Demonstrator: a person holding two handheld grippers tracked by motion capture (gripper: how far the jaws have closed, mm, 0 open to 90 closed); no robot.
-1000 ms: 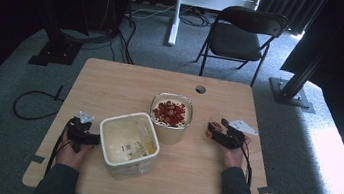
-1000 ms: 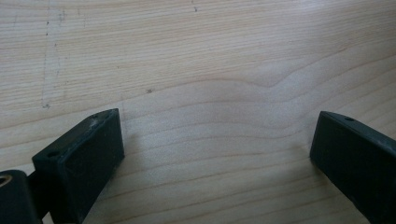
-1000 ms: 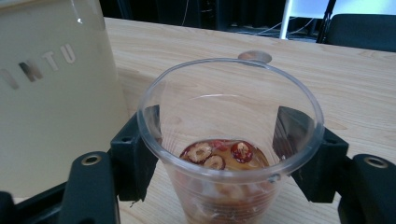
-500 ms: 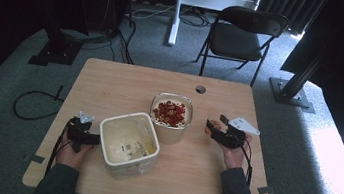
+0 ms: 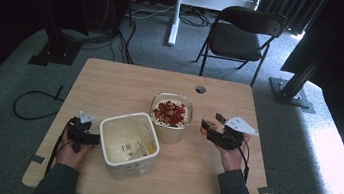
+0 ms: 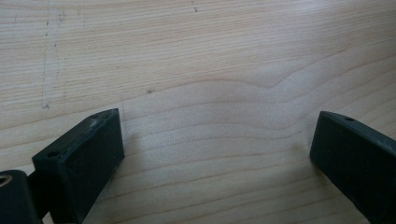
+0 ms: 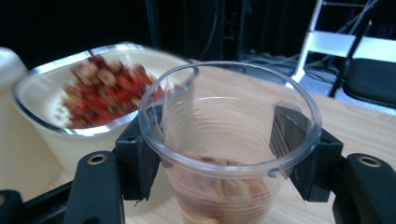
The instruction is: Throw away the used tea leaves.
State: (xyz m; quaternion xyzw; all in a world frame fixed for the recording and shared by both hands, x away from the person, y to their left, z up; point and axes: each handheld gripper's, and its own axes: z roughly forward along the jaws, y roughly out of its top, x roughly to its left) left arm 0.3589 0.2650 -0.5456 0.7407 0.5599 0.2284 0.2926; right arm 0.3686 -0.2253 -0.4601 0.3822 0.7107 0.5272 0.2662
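Observation:
My right gripper (image 5: 210,129) is shut on a clear plastic cup (image 7: 229,154) with a little pale and red food at its bottom. The jaws press on the cup's two sides, and the cup (image 5: 208,125) hangs just right of the bowl. That glass-rimmed white bowl (image 5: 171,113) holds red and white pieces, and it sits close behind the cup in the right gripper view (image 7: 93,93). My left gripper (image 5: 85,136) rests by the left side of a big empty white tub (image 5: 129,142). Its jaws stand open over bare wood (image 6: 217,135), with nothing between them.
The wooden table (image 5: 126,81) has a round cable hole (image 5: 200,89) near its far edge. Behind it stand a black folding chair (image 5: 241,35) and a white desk leg (image 5: 176,12). A cable (image 5: 33,104) lies on the carpet at the left.
My right hand has lifted the cup higher and carried it a little toward the bowl. The left hand and the tub have stayed put.

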